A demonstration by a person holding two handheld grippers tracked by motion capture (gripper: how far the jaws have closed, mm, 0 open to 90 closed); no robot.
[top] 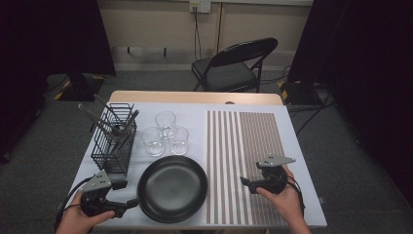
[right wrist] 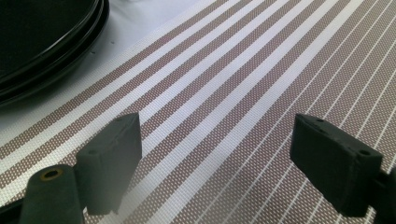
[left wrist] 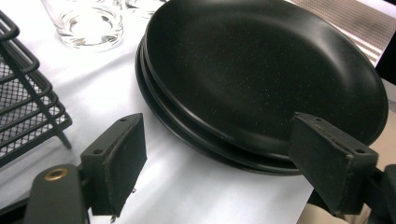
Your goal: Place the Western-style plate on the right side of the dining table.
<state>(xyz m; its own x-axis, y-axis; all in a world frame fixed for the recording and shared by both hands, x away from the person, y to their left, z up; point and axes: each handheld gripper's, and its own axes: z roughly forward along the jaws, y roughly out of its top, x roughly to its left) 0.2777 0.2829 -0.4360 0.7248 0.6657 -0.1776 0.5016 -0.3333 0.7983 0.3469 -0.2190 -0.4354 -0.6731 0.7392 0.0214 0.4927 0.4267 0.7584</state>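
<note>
Black and matte, the stacked plates point(top: 172, 188) sit on the white-covered tabletop point(top: 292, 146) near its front edge, left of centre in the high view. The left gripper view shows at least two plates point(left wrist: 261, 74), one nested in the other, with the rims visible as separate lips.

The left tool point(top: 130, 202) lies at the stack's near-left rim, held in the person's left hand point(top: 78, 220). Its jaws are spread wide. In the left gripper view the near rim of the plates lies between the two jaws, one pad low on the white cloth and the other in front of the rim's right side; whether either pad touches the rim I cannot tell.

The right tool point(top: 245, 182) is held in the right hand point(top: 287, 202) over the striped placemat point(top: 243, 141), well apart from the plates and pointing toward them. Its jaws are likewise spread, with nothing between them but the mat's brown and white stripes point(right wrist: 224, 93). The plates' edge point(right wrist: 51, 51) shows at the upper left of the right gripper view.

Behind the plates stand three clear glasses point(top: 165, 132), close together. A black wire rack point(top: 114, 141) holding utensils stands to the left of them, just behind the left tool.
</note>
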